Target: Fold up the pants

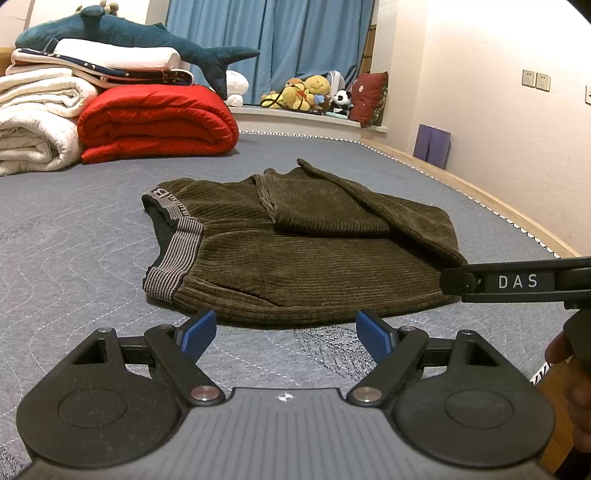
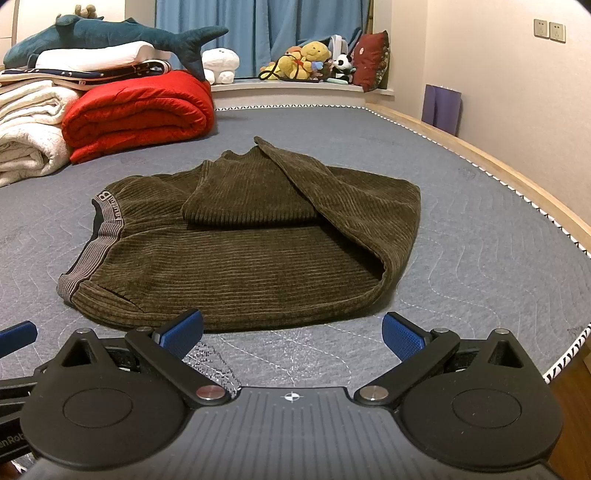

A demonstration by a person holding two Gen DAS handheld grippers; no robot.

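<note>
Your left gripper [image 1: 284, 334] hangs with its blue pads spread wide and nothing between them, and your right gripper [image 2: 291, 334] is the same: jaws apart, empty, just above the mattress [image 2: 480, 258]. The pants [image 2: 236, 240] lie straight ahead of both, just beyond the fingertips, not touched by either. They are one pair, brown corduroy, already doubled over so that the leg ends rest on top toward the far side. Their long axis runs left to right across your view: the striped waistband [image 1: 173, 254] is at the left end and the fold [image 2: 399, 258] at the right end. That puts your left gripper nearer the waistband and your right nearer the fold, with the near edge of the cloth lying crosswise in front of both. I judge that the next fold will bring one end over the other, so each gripper would take the corner on its own side. Beyond the pants, at the far left, sit one red quilt [image 1: 155, 122], a stack of white bedding [image 1: 33, 122] and one plush shark [image 1: 122, 33].
</note>
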